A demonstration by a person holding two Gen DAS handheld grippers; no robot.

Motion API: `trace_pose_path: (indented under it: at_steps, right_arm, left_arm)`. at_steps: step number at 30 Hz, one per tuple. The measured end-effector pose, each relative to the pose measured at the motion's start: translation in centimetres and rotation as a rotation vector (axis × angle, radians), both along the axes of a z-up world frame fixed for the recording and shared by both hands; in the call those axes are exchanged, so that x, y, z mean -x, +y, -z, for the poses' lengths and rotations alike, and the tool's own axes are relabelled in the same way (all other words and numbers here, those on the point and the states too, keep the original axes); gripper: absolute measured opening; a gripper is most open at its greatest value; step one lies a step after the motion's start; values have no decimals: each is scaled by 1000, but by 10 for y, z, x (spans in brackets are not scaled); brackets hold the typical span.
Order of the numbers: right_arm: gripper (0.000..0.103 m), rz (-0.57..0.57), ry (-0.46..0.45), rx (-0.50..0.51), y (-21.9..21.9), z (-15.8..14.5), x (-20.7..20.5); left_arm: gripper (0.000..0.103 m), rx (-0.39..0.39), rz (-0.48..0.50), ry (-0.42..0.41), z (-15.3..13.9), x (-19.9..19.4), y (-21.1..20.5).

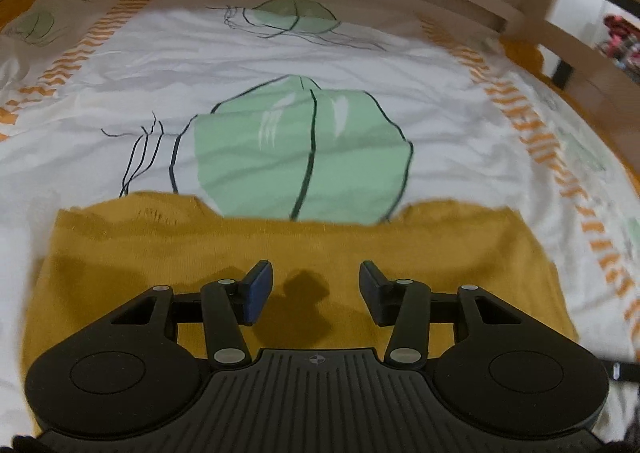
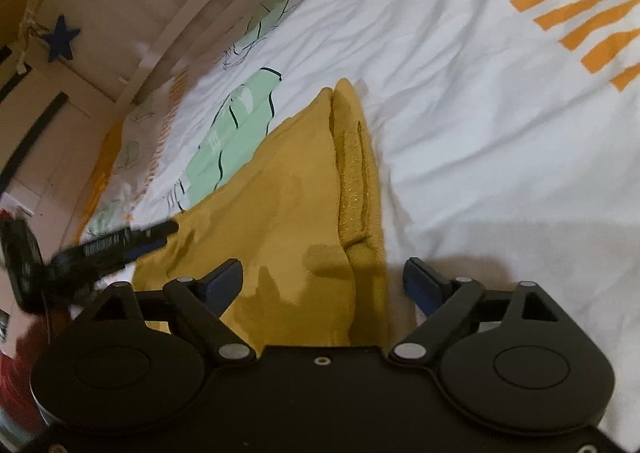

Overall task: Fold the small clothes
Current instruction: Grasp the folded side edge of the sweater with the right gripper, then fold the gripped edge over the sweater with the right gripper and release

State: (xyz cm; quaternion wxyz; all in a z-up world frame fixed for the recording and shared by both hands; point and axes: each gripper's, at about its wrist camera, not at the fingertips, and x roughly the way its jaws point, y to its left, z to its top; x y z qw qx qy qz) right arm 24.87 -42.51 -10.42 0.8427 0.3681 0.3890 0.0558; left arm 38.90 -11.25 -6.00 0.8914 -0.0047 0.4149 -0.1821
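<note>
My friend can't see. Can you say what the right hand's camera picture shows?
A mustard-yellow garment lies partly folded on a white bedsheet with green and orange prints. The right tool hovers open over its near edge, holding nothing. The left tool pokes in from the left, by the garment's other side.

Mustard-yellow garment (image 1: 280, 253) lies on a white bedsheet (image 1: 360, 65) printed with mint-green, dark-outlined shapes and orange dashed stripes near its side edges; black hand-held gripper (image 1: 316, 291), blue pads (image 1: 258, 293).
</note>
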Motion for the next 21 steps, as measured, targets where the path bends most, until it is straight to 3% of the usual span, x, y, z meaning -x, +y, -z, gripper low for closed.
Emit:
trace_pose_path:
  at_steps: [8, 21]
  right_arm:
    - [103, -12, -58, -132, -11, 13, -19]
    - [103, -121, -169, -225, -6, 20, -48]
  left_arm:
    - [47, -4, 4, 63, 21, 24, 15]
    - [55, -22, -38, 41, 36, 19, 9]
